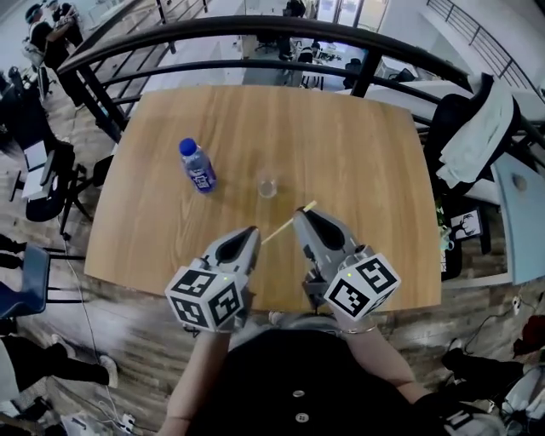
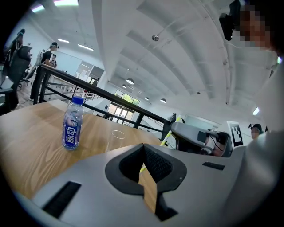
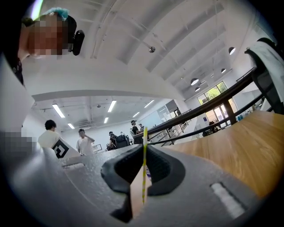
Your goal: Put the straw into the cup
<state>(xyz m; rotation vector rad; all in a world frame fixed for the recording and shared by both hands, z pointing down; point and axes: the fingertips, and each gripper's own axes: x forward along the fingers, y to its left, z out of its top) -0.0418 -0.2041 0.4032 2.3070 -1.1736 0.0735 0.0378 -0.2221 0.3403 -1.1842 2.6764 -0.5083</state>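
Wood table (image 1: 341, 153), black railing (image 1: 255, 25) behind far edge.
Left gripper (image 1: 253, 232) and right gripper (image 1: 300, 215) side by side over near table edge, tips toward cup.
Right jaws pressed together, pinching straw near upper end.
Left jaws pressed together; straw's lower end shows in slit at tips.
Bottle (image 1: 197, 166) upright on table, blue cap, left of cup, apart from it.
Clear cup (image 1: 267, 186) upright mid-table, beyond gripper tips, not touching straw.
Straw (image 1: 285, 224) yellow-striped, slanted in air between grippers, outside cup.
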